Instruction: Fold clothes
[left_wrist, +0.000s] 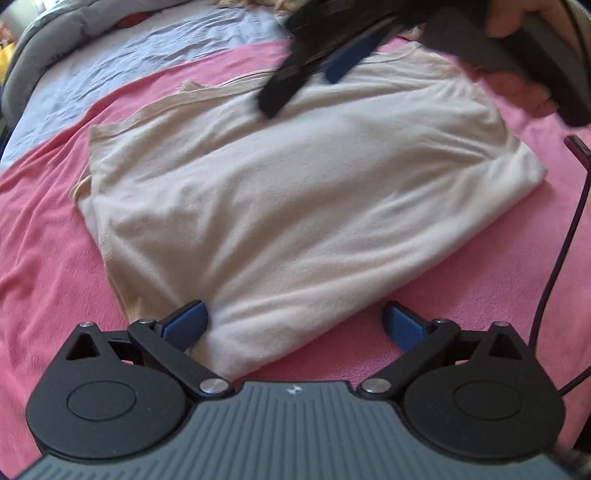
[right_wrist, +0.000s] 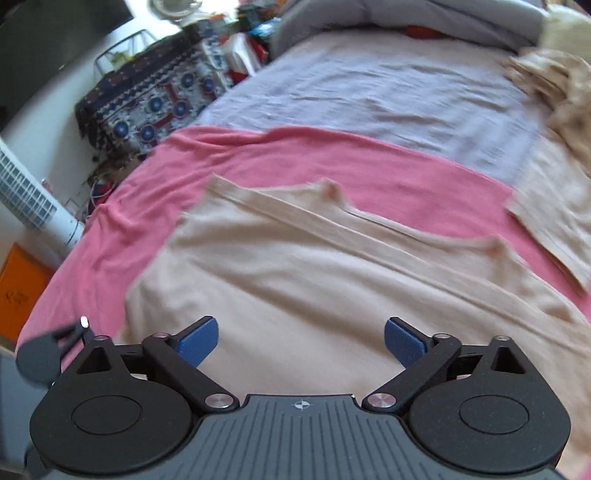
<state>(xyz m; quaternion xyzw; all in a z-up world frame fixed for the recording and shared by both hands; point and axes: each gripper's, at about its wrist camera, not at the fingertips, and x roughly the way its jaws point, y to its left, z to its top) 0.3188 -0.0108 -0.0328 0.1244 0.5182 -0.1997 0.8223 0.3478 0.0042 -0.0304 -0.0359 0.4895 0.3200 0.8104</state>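
Bed (right_wrist: 369, 92) with lavender sheet at far end, pink cover (left_wrist: 44, 236) across the near part. Grey bolster (right_wrist: 424, 14) along the far edge.

Cream garment (left_wrist: 295, 192) lies folded on the pink cover, roughly central, ribbed hem (right_wrist: 295, 218) turned toward the lavender sheet. Near corner reaches between the left gripper's fingers.

Second beige garment (right_wrist: 554, 206) at the bed's right edge, crumpled toward the far corner; blurred.

Patterned cloth (right_wrist: 155, 96) over furniture off the far-left corner. White fan (right_wrist: 29, 199) off the left edge.

Left gripper (left_wrist: 295, 325): jaws spread wide, holding nothing, low over the garment's near corner.

Right gripper (right_wrist: 301, 341): jaws spread wide, holding nothing, above the garment's middle. Contact with the fabric cannot be told.
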